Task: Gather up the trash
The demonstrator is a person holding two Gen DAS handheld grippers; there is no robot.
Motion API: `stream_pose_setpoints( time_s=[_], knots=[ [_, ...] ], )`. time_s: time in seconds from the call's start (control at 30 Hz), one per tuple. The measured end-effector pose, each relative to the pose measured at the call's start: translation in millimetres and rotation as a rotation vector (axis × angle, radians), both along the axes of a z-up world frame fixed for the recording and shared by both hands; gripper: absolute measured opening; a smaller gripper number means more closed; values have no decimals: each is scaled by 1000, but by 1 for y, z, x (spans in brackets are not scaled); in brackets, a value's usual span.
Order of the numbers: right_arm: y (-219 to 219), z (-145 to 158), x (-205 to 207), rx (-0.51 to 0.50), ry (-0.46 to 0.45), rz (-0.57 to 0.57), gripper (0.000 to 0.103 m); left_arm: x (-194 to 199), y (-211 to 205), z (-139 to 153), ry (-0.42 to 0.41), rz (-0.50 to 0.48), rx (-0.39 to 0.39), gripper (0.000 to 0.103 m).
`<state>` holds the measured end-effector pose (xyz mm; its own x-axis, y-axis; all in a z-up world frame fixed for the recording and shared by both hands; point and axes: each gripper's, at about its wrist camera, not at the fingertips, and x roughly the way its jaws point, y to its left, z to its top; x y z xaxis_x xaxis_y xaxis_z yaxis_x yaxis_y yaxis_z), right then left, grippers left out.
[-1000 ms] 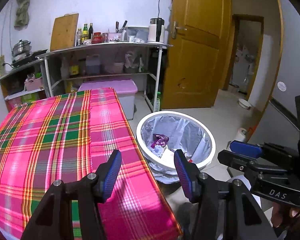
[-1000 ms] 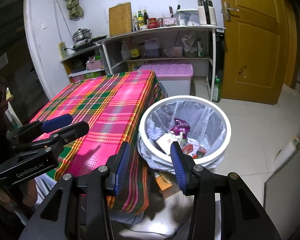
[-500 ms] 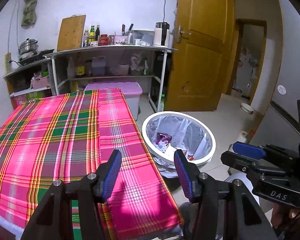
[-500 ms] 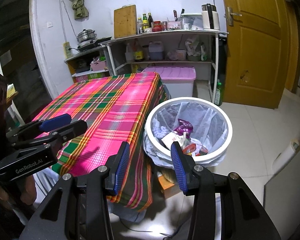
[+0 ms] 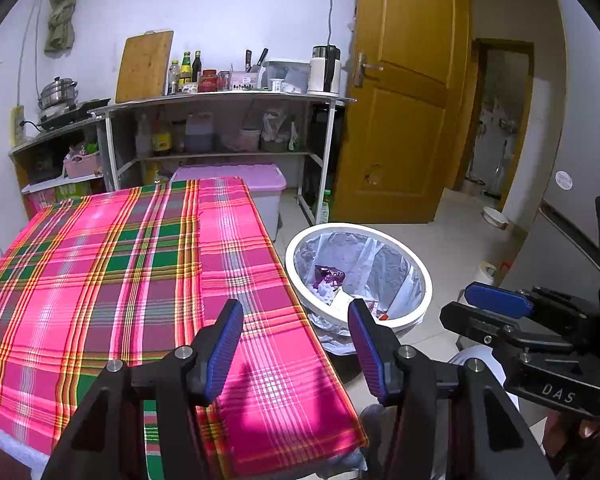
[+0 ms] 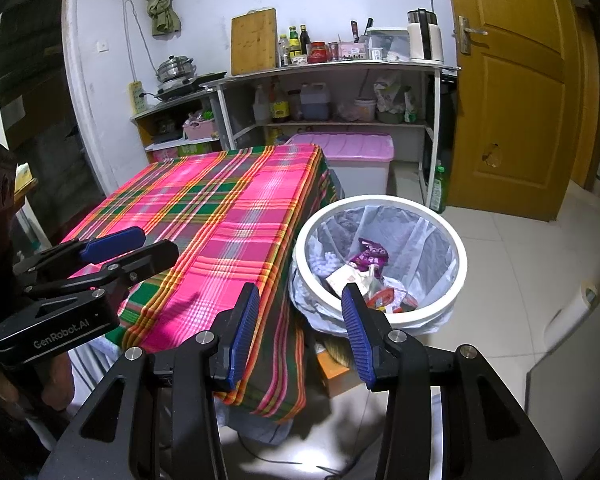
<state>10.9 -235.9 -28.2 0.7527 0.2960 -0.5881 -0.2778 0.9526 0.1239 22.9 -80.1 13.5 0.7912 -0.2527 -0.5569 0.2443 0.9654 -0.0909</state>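
Note:
A white-rimmed trash bin [image 5: 420,280] [image 6: 380,200] with a clear liner stands on the floor beside the table. Inside lie a purple wrapper [image 5: 330,276] [image 6: 370,256], paper and other scraps. My left gripper [image 5: 296,344] hovers open over the table's near right corner, with nothing between its blue pads. My right gripper [image 6: 300,328] is open and empty too, above the table's edge and the bin's near rim. Each gripper shows in the other's view: the right gripper [image 5: 496,300] and the left gripper [image 6: 112,244].
The table wears a pink and green plaid cloth [image 5: 120,280] [image 6: 228,216]. Behind it stand a pink-lidded storage box [image 6: 340,148], metal shelves [image 5: 220,98] with bottles and a kettle, and a wooden door [image 5: 400,120]. Tiled floor [image 6: 520,260] spreads right of the bin.
Both views have drawn back very slightly from the table and the bin. The jaws of both grippers stand as wide as before.

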Motion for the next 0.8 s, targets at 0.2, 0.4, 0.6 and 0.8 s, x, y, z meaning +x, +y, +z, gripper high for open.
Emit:
stream_pose_setpoints(
  time_s=[0.2, 0.4, 0.6, 0.8],
  knots=[
    [0, 0, 0, -1, 0, 0, 44, -1, 1, -1, 6, 2, 0, 54],
    [1, -1, 0, 0, 3, 0, 44, -1, 1, -1, 7, 4, 3, 54],
    [2, -5, 1, -1, 8, 2, 44, 0, 1, -2, 8, 4, 3, 54],
    [1, -5, 2, -1, 8, 2, 44, 1, 0, -5, 11, 6, 5, 54]
  ],
)
